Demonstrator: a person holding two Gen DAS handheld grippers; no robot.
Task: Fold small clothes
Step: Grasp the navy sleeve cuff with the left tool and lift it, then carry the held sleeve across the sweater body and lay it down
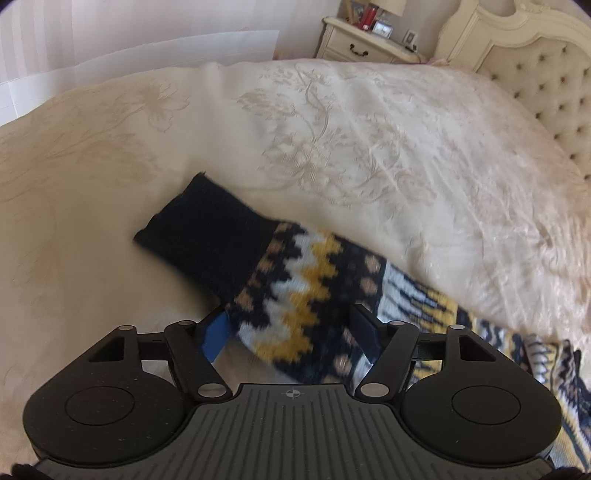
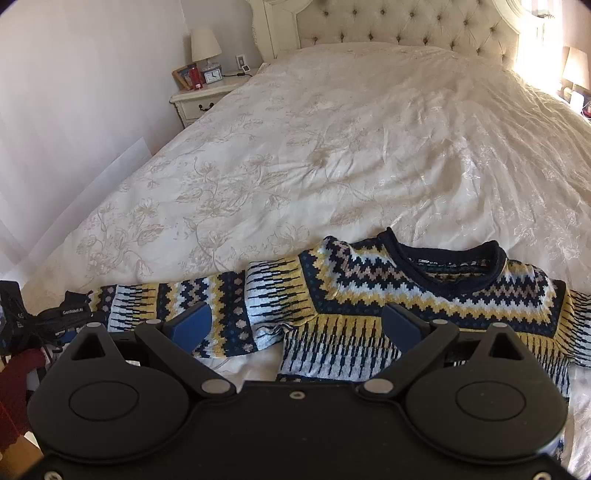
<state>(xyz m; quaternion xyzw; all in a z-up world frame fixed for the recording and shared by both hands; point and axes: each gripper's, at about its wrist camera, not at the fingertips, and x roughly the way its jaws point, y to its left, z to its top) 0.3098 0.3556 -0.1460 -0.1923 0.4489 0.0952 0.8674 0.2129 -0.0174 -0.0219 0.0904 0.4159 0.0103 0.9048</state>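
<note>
A small knit sweater (image 2: 424, 295) in navy, yellow and white zigzag lies flat on the cream bedspread (image 2: 332, 147), neck away from me, its left sleeve (image 2: 184, 306) stretched out to the left. In the left wrist view my left gripper (image 1: 291, 328) has its jaws around that sleeve (image 1: 295, 295) near the navy cuff (image 1: 207, 236); the fingers stand wide and a firm grip does not show. My right gripper (image 2: 299, 325) is open and empty, hovering over the sweater's left shoulder and armpit. The left gripper also shows at the sleeve end in the right wrist view (image 2: 70, 317).
A cream nightstand (image 2: 199, 99) with a lamp, clock and red can stands left of the tufted headboard (image 2: 406, 26). A second lamp (image 2: 574, 66) is at the far right. The bed's left edge drops to the wall side.
</note>
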